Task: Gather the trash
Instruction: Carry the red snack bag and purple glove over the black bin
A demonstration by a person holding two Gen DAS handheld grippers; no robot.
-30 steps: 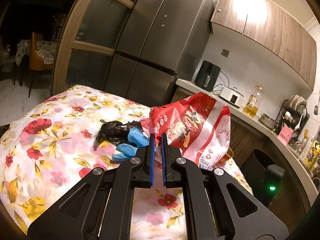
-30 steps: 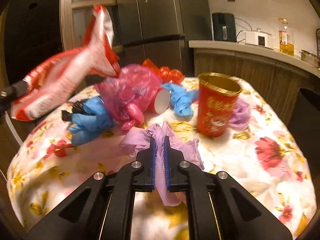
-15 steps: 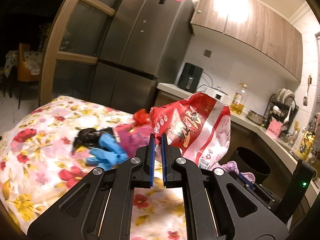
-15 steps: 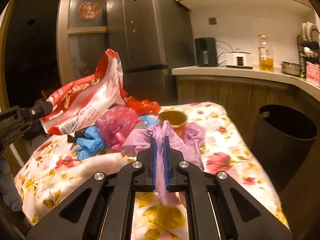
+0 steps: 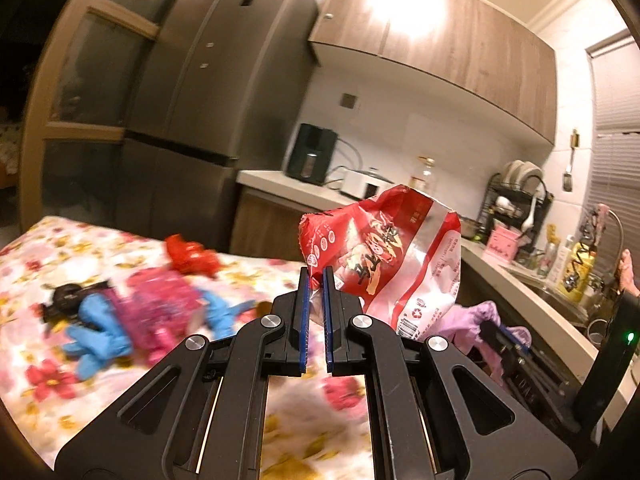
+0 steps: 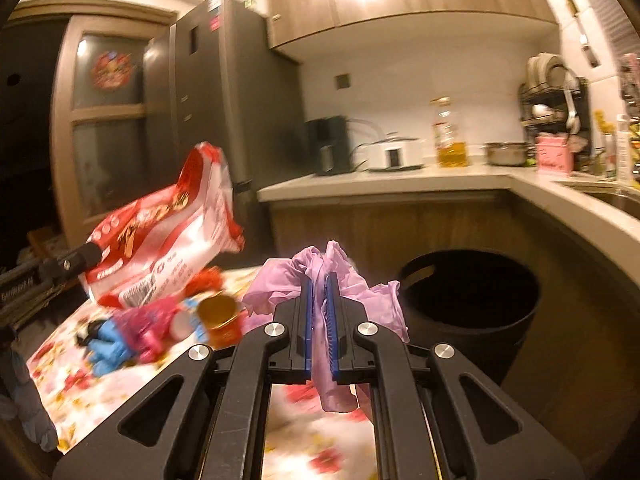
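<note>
Both hands have swung off the floral table (image 6: 100,392) toward the black bin (image 6: 468,300), now at my 2 o'clock. Left gripper (image 5: 316,276) stays clamped on the red snack bag (image 5: 384,256), right gripper (image 6: 320,284) on the purple glove (image 6: 320,280). Dropping them looks next.

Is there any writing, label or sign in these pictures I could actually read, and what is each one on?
Nothing can be read out as words with certainty.
red snack bag: large stylised characters, a recycling symbol and a barcode show; the small print is too blurred to read.
fridge: small stickers near the top, too small to read.
red round decoration on the glass door: pattern blurred, unreadable.
oil bottle: label too blurred.
red cup: print blurred.
</note>
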